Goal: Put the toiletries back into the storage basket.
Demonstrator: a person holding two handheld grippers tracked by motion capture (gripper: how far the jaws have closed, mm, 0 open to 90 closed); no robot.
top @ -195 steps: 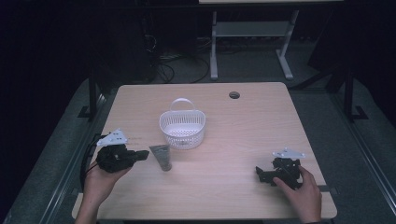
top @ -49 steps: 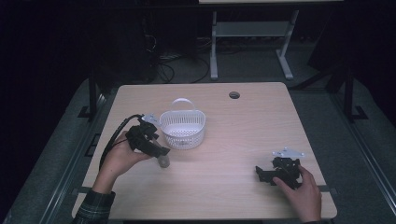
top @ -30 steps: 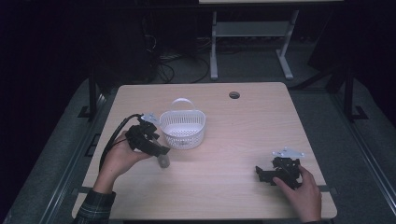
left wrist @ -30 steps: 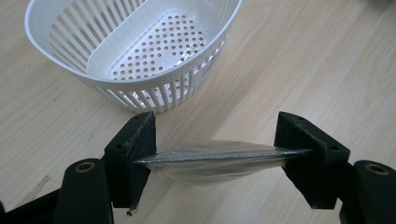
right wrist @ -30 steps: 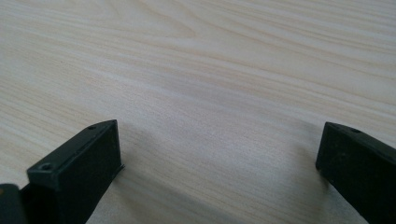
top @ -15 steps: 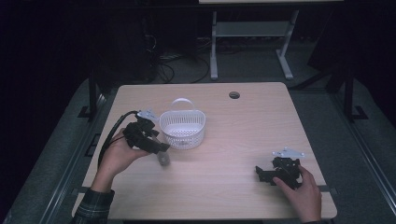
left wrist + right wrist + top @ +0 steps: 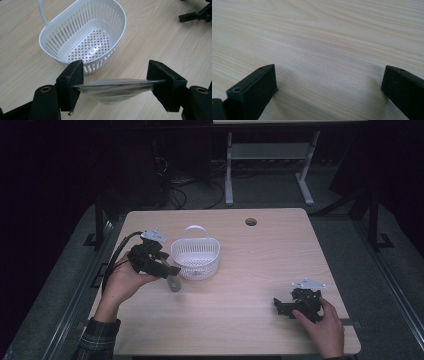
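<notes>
- Between the jaws of my left gripper sits a grey, shiny packet, pinched by its two ends, so its long axis runs straight across from one pad to the other.
- That gripper is clamped on the packet with the jaws standing wide, because the packet spans the whole gap; its belly sags a little below the pads.
- Seen from the high view, the packet hangs clear of the table, just at the near left side of the white basket.
- From the left gripper view, the basket lies straight ahead and slightly to the left of my jaws, its open mouth facing up and its handle on the far side.
- I judge the coming move as a short carry forward over the rim, then a release; the packet looks short enough to fit inside.
- My right gripper rests on the table well apart from the basket, jaws spread with nothing but bare wood between them.
- My left hand is clearly the nearer one.
</notes>
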